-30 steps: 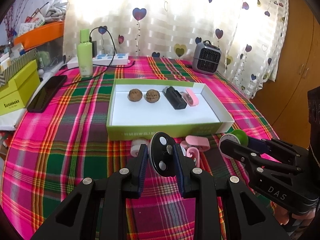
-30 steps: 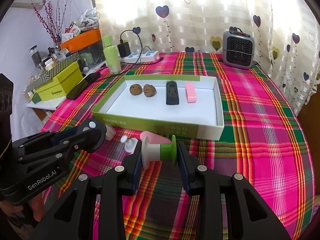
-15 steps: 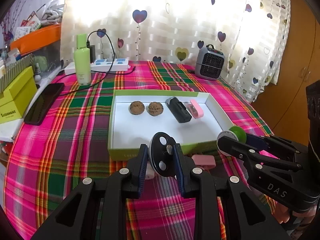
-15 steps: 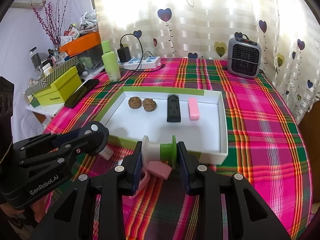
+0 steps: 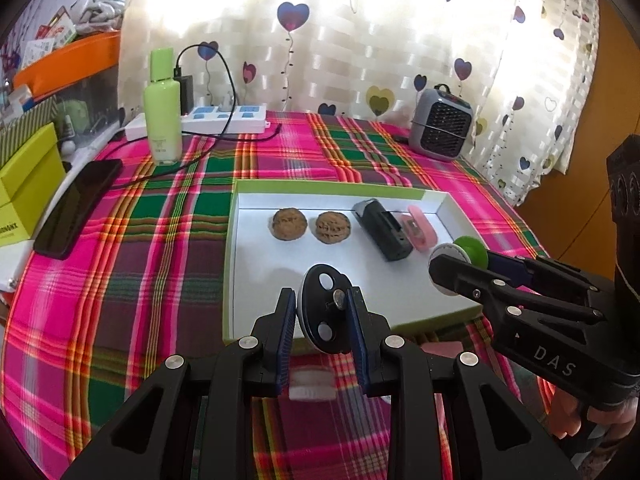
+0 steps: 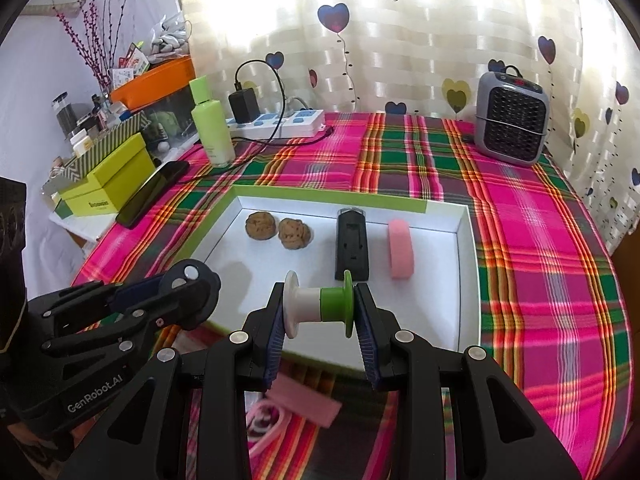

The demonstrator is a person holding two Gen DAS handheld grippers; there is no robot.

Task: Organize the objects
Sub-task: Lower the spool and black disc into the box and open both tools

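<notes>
My left gripper (image 5: 322, 318) is shut on a flat black disc with holes (image 5: 325, 312), held on edge above the near rim of the green-and-white tray (image 5: 230, 280). My right gripper (image 6: 320, 312) is shut on a white and green spool (image 6: 318, 308), held over the tray's front part. Inside the tray lie two brown walnuts (image 5: 289, 224) (image 5: 333, 227), a black rectangular block (image 5: 383, 234) and a pink clip (image 5: 422, 229). On the cloth under the grippers lie a pink piece (image 6: 304, 398) and a small white item (image 5: 310, 385), partly hidden.
A plaid cloth (image 5: 120, 280) covers the table. At the back stand a green bottle (image 5: 162, 116), a power strip (image 5: 228, 118) with cable, and a small grey heater (image 5: 440, 126). A black phone (image 5: 78, 208) and yellow-green boxes (image 5: 24, 184) lie on the left.
Both grippers have moved forward from the cloth in front of the tray to over its near edge, each still holding its object. The loose pink pieces have slid beneath them.
</notes>
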